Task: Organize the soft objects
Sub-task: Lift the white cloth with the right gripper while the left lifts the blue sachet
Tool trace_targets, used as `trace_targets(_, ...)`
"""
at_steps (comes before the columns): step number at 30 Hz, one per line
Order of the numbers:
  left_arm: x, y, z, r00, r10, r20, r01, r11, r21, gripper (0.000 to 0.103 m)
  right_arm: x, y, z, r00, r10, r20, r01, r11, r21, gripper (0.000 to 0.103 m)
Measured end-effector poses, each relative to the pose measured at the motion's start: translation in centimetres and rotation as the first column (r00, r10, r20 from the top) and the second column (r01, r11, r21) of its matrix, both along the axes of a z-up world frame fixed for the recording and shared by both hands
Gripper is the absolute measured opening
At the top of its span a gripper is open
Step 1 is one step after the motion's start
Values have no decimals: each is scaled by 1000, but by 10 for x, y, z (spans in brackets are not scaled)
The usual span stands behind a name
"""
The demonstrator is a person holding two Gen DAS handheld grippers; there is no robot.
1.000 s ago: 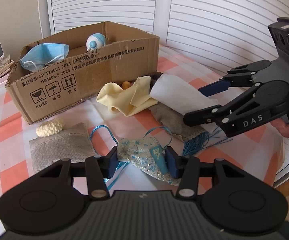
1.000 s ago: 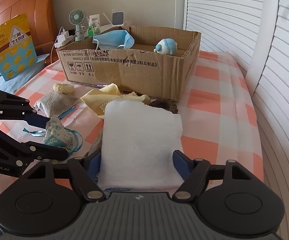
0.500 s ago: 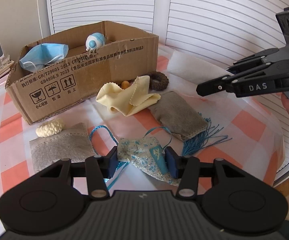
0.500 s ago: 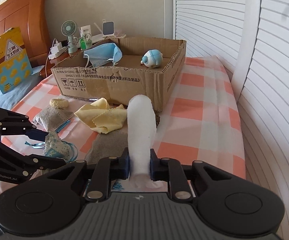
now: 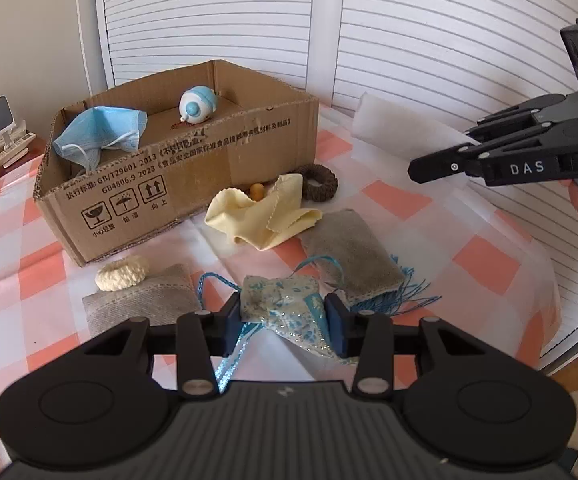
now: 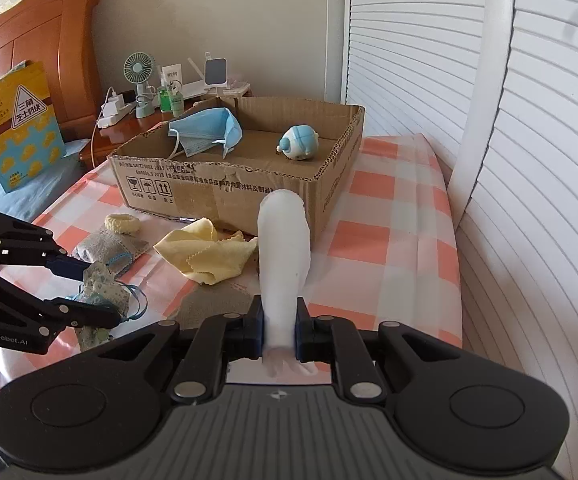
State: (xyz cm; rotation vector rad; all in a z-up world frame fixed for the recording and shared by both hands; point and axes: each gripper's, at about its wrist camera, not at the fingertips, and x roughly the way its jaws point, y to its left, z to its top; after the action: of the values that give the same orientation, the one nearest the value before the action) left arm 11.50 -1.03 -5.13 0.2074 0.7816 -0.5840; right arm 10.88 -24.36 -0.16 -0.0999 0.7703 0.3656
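Observation:
My left gripper (image 5: 285, 320) is shut on a blue patterned fabric pouch (image 5: 285, 304) with blue cord, held just above the checked cloth; it also shows in the right wrist view (image 6: 105, 284). My right gripper (image 6: 280, 330) is shut on a folded white cloth (image 6: 285, 248), lifted above the table at the right; the cloth shows in the left wrist view (image 5: 401, 132). The open cardboard box (image 5: 193, 168) holds a blue face mask (image 5: 101, 134) and a round blue-white toy (image 5: 197, 105).
On the checked tablecloth (image 5: 17, 264) lie a yellow cloth (image 5: 265, 212), a brown scrunchie (image 5: 321, 182), two grey pouches (image 5: 353, 256) (image 5: 141, 300) and a cream scrunchie (image 5: 123, 278). Shutter doors stand behind. A nightstand with a fan (image 6: 139, 68) is at far left.
My right gripper closed on the white cloth and lifted it up and to the right, uncovering the grey pouch and brown scrunchie. My left gripper lifted the blue pouch slightly.

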Motion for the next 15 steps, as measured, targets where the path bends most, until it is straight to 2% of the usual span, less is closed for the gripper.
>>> trace_targets(15, -1, 16, 66, 999, -52, 14, 51, 998, 33, 42, -14, 16, 29, 995, 74, 65, -72, 996, -46, 16)
